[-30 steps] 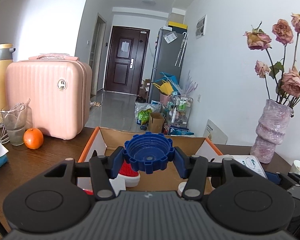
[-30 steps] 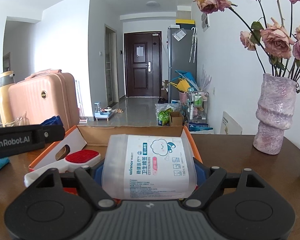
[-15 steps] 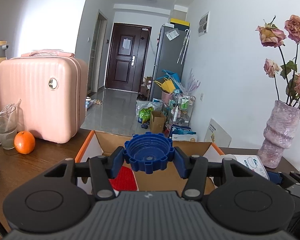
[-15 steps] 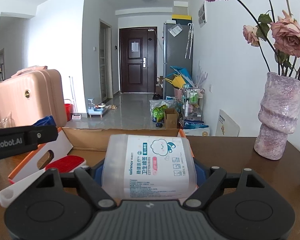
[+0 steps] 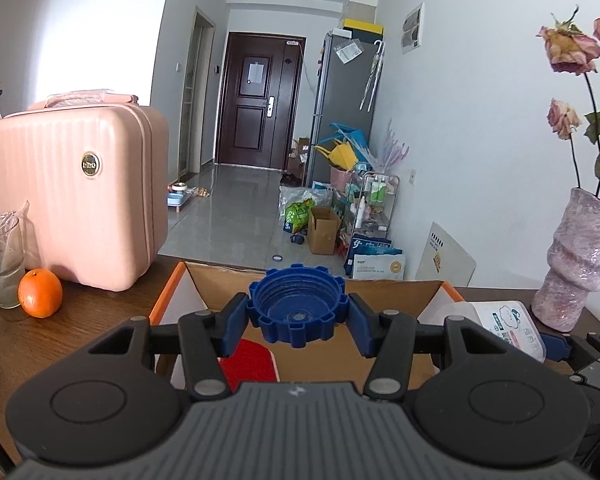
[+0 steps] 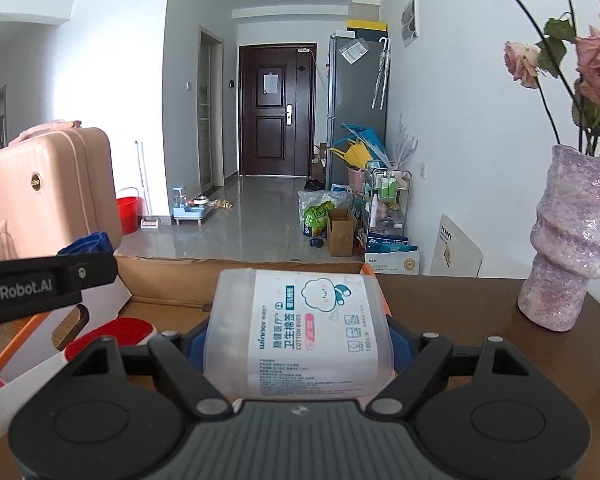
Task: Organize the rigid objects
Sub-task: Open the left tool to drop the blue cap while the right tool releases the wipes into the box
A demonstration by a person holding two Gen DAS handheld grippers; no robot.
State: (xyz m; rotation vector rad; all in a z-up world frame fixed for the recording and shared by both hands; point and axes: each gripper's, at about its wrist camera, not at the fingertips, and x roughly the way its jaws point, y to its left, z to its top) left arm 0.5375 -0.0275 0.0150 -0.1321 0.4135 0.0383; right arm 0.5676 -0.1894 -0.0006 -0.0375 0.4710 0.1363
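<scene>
My left gripper (image 5: 297, 316) is shut on a blue ridged cap (image 5: 297, 304) and holds it above an open cardboard box (image 5: 204, 280) with orange edges. A red-padded white brush (image 5: 248, 364) lies inside the box. My right gripper (image 6: 298, 332) is shut on a clear cotton-bud box (image 6: 300, 328) with a white label, held over the cardboard box's right edge (image 6: 370, 270). The cotton-bud box also shows in the left wrist view (image 5: 508, 328). The brush (image 6: 108, 334) and the left gripper's body (image 6: 40, 286) show at the left of the right wrist view.
A pink suitcase (image 5: 72, 192), a glass (image 5: 2, 264) and an orange (image 5: 40, 293) stand on the brown table to the left. A purple vase (image 6: 568, 248) of dried roses stands at the right. Beyond the table is a hallway with clutter.
Both grippers have moved forward and up over the box, still holding their objects. The suitcase and vase have shifted outward in view.
</scene>
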